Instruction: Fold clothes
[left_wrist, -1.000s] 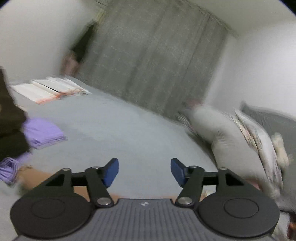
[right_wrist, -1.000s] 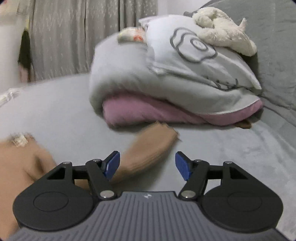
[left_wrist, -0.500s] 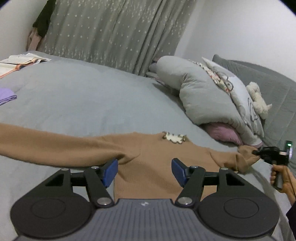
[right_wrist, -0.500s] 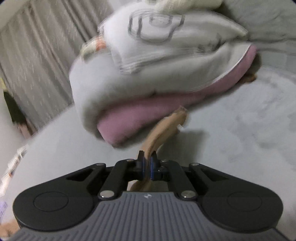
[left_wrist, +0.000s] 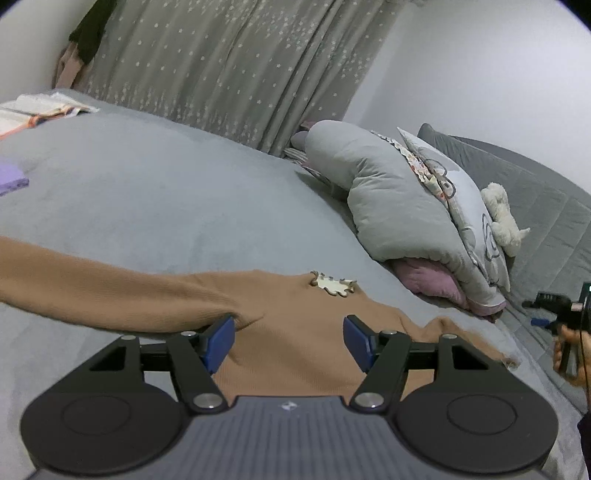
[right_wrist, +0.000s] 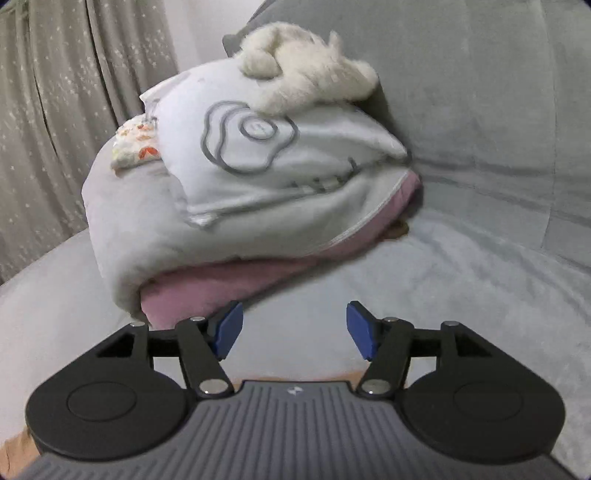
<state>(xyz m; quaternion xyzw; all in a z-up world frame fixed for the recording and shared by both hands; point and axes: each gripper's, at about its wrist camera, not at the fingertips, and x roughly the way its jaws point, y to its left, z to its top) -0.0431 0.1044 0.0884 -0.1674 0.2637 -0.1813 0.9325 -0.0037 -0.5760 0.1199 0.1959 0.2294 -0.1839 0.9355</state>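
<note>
A brown sweater (left_wrist: 295, 325) lies spread flat on the grey bed (left_wrist: 166, 192), with a cream label (left_wrist: 332, 286) at its neck. One sleeve (left_wrist: 92, 291) stretches left and the other (left_wrist: 476, 341) lies out to the right. My left gripper (left_wrist: 289, 341) hovers open just above the sweater's chest, nothing between its pads. My right gripper (right_wrist: 294, 332) is opening above bare bed, with nothing between its jaws. Only a brown sliver (right_wrist: 321, 376) of sweater shows beneath it. In the left wrist view the right gripper (left_wrist: 550, 306) is held in a hand beyond the right cuff.
A heap of grey duvet (left_wrist: 391, 206) over a pink blanket (left_wrist: 428, 277), topped by a white plush toy (left_wrist: 502, 218), sits against the grey headboard (left_wrist: 546, 206). A folded purple cloth (left_wrist: 11, 181) and white folded items (left_wrist: 37, 110) lie far left. A curtain (left_wrist: 229, 66) hangs behind.
The right gripper was shut on the sleeve cuff half a second ago; now it stands open and higher, and the sleeve lies on the bed. The left view swung over the sweater, then held still.
</note>
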